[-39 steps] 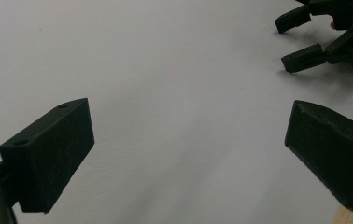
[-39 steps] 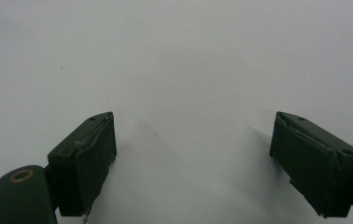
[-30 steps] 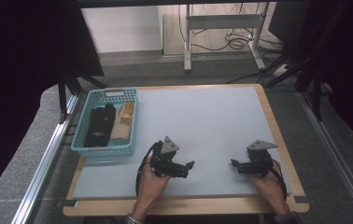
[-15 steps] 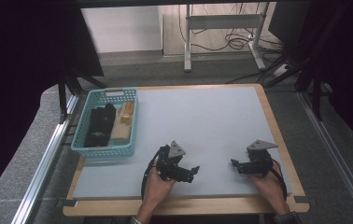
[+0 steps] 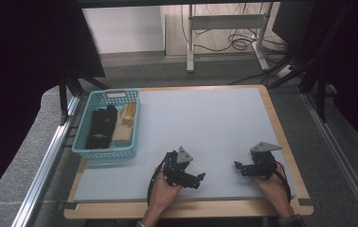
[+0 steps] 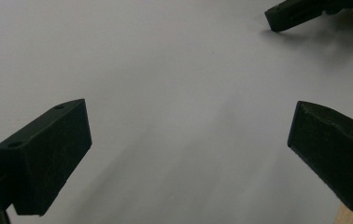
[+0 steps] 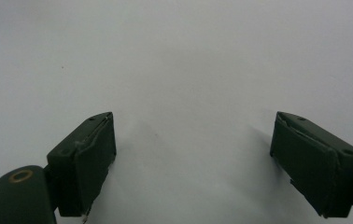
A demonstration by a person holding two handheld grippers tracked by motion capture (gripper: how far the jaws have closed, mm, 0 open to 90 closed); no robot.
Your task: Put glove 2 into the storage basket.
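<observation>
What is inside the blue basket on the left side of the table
The blue basket holds a black pouch-like item beside tan items. What lies beneath them is covered.

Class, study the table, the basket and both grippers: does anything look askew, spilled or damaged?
Nothing stands out. The blue basket sits flat at the table's left edge with its contents inside. The left gripper and right gripper are open and hold nothing.

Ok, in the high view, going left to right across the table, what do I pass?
Blue basket holding a black item and then a tan item → left hand-held gripper, jaws open over bare mat → right hand-held gripper, also open → table's wooden right edge.
</observation>
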